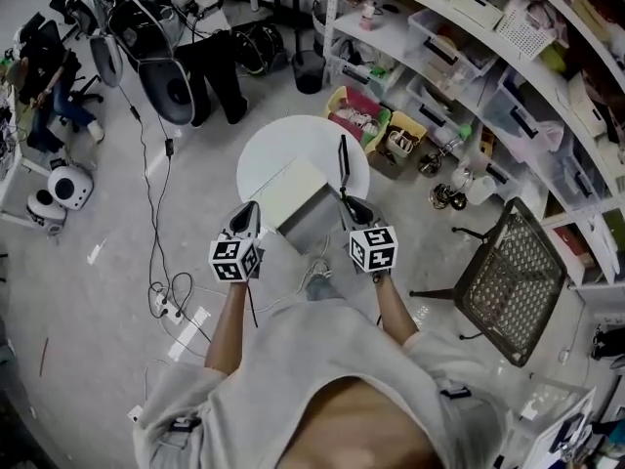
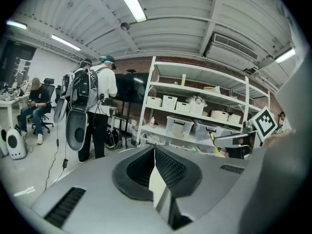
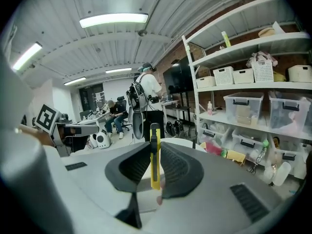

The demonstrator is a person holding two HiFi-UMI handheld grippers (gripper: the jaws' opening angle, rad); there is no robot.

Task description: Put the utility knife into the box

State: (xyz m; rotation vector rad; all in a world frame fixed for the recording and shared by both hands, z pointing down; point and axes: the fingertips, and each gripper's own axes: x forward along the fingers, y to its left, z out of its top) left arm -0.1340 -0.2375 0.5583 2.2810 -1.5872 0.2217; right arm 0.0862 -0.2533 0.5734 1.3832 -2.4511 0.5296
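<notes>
A cream open box stands on the near side of a round white table. My left gripper is at the box's left edge. In the left gripper view it is shut on a thin cream wall of the box. My right gripper is at the box's right side, shut on a yellow utility knife that stands upright above the jaws. The right gripper view shows the knife pinched between the ribbed pads, its tip pointing up.
A black mesh chair stands to the right. White shelves with bins run along the right, and coloured crates sit beyond the table. Cables lie on the floor at left. A person with a backpack stands farther off.
</notes>
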